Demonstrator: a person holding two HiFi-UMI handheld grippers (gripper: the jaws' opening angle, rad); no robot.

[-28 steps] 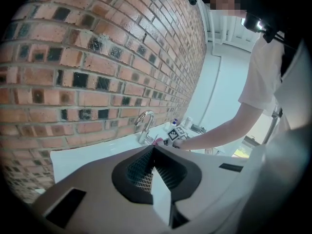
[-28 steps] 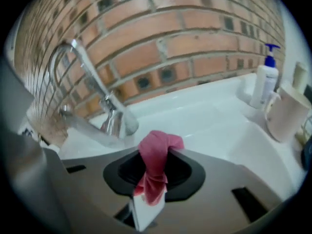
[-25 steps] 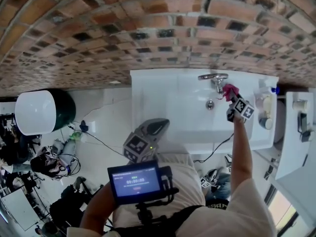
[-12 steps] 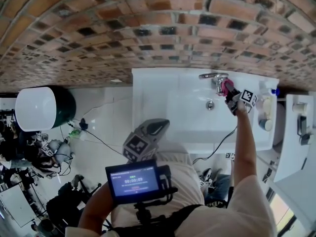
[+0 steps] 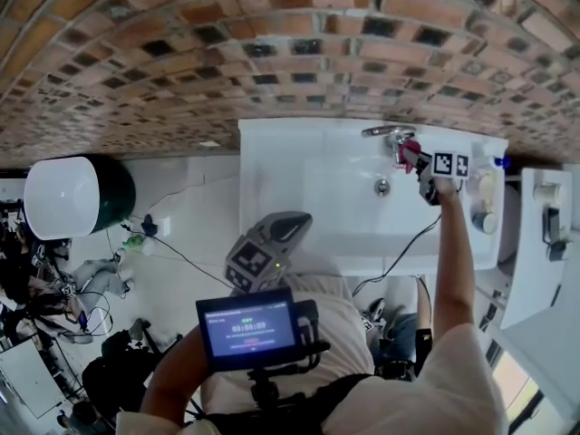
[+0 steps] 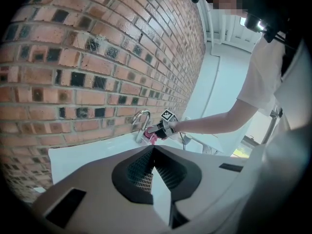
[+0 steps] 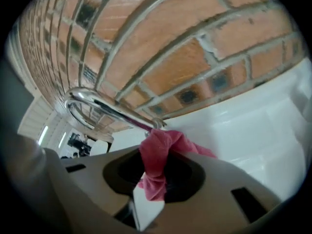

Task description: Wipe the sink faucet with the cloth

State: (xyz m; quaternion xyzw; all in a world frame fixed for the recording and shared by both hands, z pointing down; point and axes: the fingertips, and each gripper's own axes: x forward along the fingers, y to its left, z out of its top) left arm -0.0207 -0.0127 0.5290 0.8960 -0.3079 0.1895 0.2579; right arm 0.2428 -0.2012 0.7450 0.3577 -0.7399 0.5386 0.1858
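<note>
A chrome curved faucet (image 5: 388,134) stands at the back of the white sink (image 5: 299,179), against the brick wall. My right gripper (image 5: 420,163) is shut on a pink cloth (image 5: 409,150), which touches the faucet near its base. In the right gripper view the cloth (image 7: 157,162) bunches between the jaws and rests against the faucet's stem (image 7: 105,109). My left gripper (image 5: 281,234) is held low near the person's body, away from the sink, jaws together and holding nothing. From the left gripper view the faucet (image 6: 140,123) and cloth (image 6: 153,139) show far off.
Bottles and a cup (image 5: 488,208) stand on the sink's right rim. A white shelf (image 5: 542,234) lies further right. A cable (image 5: 399,259) hangs over the sink's front edge. A round white-and-green bin (image 5: 77,198) sits on the floor at left.
My right gripper has carried the cloth up and back along the faucet, closer to the wall. The left gripper has stayed put.
</note>
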